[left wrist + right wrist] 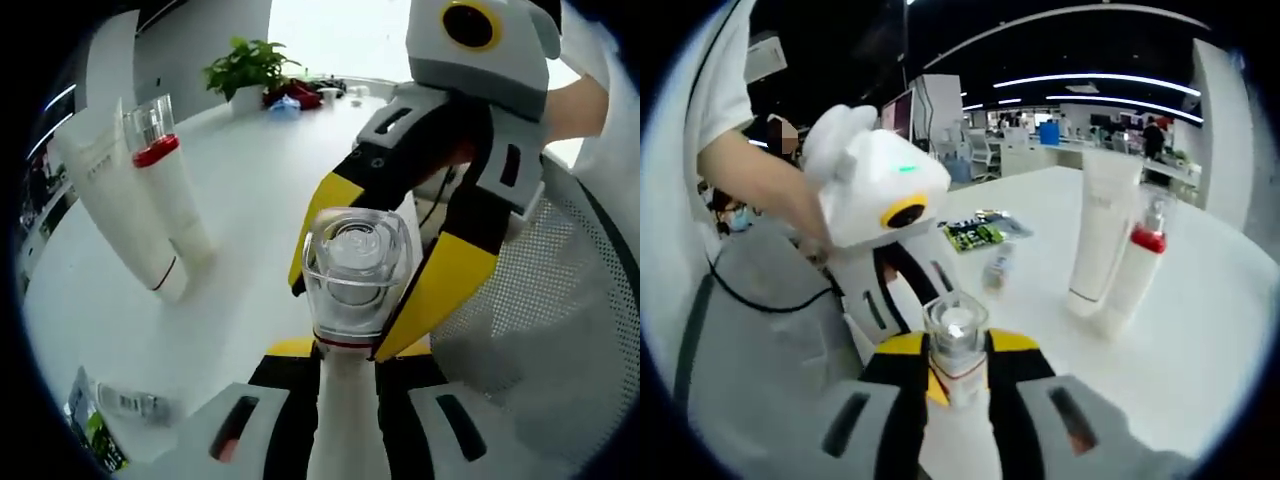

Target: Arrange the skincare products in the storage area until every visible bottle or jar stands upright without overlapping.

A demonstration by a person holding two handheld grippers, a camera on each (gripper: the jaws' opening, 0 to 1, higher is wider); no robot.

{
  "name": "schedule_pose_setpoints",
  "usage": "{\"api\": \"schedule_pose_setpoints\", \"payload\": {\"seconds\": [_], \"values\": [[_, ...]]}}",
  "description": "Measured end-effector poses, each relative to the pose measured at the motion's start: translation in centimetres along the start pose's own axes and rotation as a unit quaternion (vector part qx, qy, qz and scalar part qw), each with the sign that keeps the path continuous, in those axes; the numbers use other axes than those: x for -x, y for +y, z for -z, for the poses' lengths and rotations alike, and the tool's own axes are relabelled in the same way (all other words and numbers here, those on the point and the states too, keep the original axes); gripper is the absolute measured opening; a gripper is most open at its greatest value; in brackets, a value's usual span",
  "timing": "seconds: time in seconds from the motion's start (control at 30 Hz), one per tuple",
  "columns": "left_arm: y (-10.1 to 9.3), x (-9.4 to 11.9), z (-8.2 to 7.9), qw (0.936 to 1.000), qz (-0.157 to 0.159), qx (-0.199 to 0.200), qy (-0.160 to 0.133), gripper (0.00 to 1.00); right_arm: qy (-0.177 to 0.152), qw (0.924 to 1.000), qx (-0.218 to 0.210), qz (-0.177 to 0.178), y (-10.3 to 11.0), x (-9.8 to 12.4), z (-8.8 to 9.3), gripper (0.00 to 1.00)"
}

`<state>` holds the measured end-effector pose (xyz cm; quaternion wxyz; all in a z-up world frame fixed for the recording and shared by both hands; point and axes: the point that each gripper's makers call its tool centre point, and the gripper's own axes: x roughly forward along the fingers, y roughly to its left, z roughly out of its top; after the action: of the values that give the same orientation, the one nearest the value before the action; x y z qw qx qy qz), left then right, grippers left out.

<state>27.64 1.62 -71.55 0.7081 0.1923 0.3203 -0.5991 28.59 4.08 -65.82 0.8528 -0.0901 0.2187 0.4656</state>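
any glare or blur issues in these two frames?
Left gripper view: window behind the plant is blown out, and the clear cap is sharp. Right gripper view: dark ceiling with bright light strips; far office soft, edges bent by fisheye.

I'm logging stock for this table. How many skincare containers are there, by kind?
Tall white tubes: 1
Red-collared clear-cap bottles: 2, one standing, one held
Small item lying by green packet: 1, kind unclear
Total: 4
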Motion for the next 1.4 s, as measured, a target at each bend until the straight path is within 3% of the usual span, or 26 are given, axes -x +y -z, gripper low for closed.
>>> {"api": "schedule_pose_setpoints", "payload": {"seconds": [0.5,0.93,1.4], "values": [[1.3,-0.4,-0.7,0.9999,0.002,-0.005,-0.009,0.17,-0.017,0.9993,-0.027,0.02,-1.7,0.3,-0.6,0.24],[3.2,-1.1,-1.4,0.9998,0.001,-0.013,-0.013,0.17,-0.01,0.9977,-0.045,0.05,-3.9,2.0,0.5,0.35],[6.5,-2.9,-3.7,0.9994,0.004,-0.025,-0.023,0.17,-0.01,0.9933,-0.076,0.086,-5.5,4.1,1.6,0.45]]}}
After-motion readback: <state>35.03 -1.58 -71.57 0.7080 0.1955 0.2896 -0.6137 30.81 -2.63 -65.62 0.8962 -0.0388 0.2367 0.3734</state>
